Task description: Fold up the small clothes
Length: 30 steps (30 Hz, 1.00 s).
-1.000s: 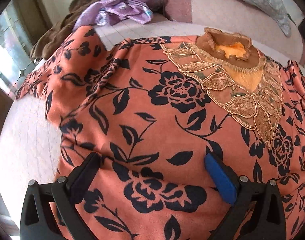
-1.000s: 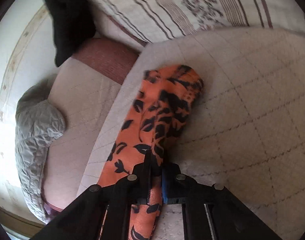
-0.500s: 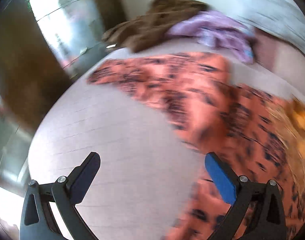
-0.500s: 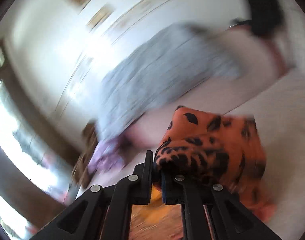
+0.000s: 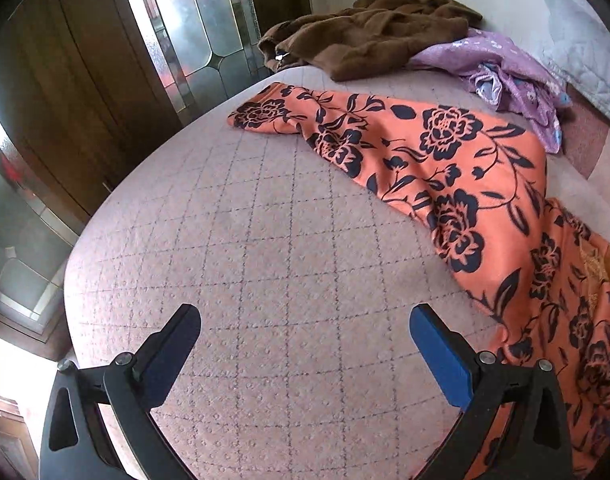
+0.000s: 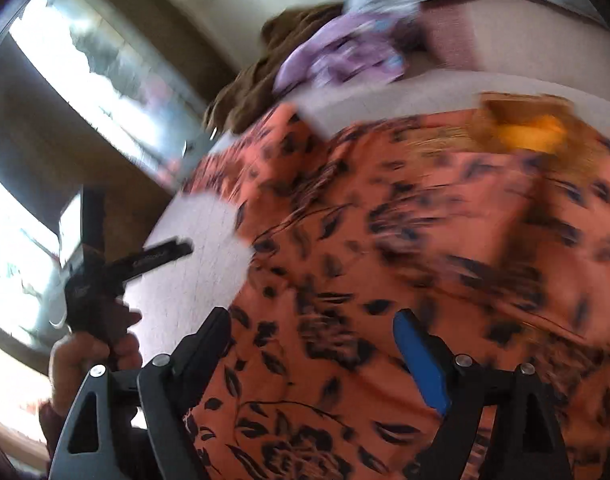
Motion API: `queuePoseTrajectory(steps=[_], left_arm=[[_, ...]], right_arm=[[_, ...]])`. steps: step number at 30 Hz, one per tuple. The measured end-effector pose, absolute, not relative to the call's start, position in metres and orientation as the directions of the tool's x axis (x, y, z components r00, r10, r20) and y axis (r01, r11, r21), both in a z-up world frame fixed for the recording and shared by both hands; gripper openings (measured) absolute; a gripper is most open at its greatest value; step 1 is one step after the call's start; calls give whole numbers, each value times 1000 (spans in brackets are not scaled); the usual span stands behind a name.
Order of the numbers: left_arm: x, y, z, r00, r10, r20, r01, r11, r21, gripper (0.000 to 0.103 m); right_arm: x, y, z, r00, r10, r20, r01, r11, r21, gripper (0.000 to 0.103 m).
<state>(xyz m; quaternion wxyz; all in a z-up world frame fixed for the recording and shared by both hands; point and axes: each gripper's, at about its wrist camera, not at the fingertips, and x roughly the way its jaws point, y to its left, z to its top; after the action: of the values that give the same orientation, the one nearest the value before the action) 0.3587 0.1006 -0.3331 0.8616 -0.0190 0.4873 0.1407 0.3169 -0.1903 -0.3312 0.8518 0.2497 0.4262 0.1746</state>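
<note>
The orange floral garment (image 5: 457,184) lies spread on the quilted bed (image 5: 265,264), its sleeve just released by the right gripper (image 6: 313,356), whose jaws have just been opening, while the left gripper (image 5: 305,344), jaws apart, hovers beside the garment, likely for the other sleeve.

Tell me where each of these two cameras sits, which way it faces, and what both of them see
Left wrist: rides the left gripper, angled down at the quilted bed cover; its open fingers show.
Right wrist: rides the right gripper, angled down over the orange floral garment; its fingers show, just opened, nothing between them, plus the person's left hand.
Shared: the garment, brown clothing, purple cloth.
</note>
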Motion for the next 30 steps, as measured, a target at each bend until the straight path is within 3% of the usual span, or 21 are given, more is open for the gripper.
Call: queuePoseTrajectory(steps=[7, 11, 13, 16, 18, 22, 23, 25, 30], left_arm=[[364, 98, -328, 489, 195, -850, -257, 964, 73, 103], [368, 111, -325, 491, 208, -846, -282, 957, 71, 103], [372, 128, -324, 484, 251, -838, -328, 940, 92, 103], [375, 161, -324, 460, 307, -833, -417, 903, 102, 103], [375, 185, -322, 449, 326, -832, -477, 875, 85, 103], [366, 241, -314, 412, 397, -820, -637, 769, 53, 103], [360, 258, -310, 403, 422, -812, -683, 729, 40, 103], [351, 279, -303, 384, 477, -791, -744, 667, 41, 103], [328, 326, -293, 324, 579, -748, -857, 514, 27, 103]], right_arm=[[325, -293, -362, 715, 467, -520, 240, 535, 810, 82], [371, -281, -384, 674, 506, -538, 328, 447, 832, 81], [396, -257, -365, 678, 524, -516, 280, 464, 840, 81], [432, -210, -292, 725, 590, -356, 13, 505, 863, 81], [455, -174, -252, 720, 617, -316, -97, 541, 836, 81], [494, -90, -232, 647, 574, -502, -155, 743, 650, 78], [503, -64, -235, 615, 569, -546, -190, 779, 597, 67], [523, -3, -247, 545, 533, -648, -256, 841, 477, 59], [551, 106, -285, 471, 406, -783, -374, 896, 239, 59]])
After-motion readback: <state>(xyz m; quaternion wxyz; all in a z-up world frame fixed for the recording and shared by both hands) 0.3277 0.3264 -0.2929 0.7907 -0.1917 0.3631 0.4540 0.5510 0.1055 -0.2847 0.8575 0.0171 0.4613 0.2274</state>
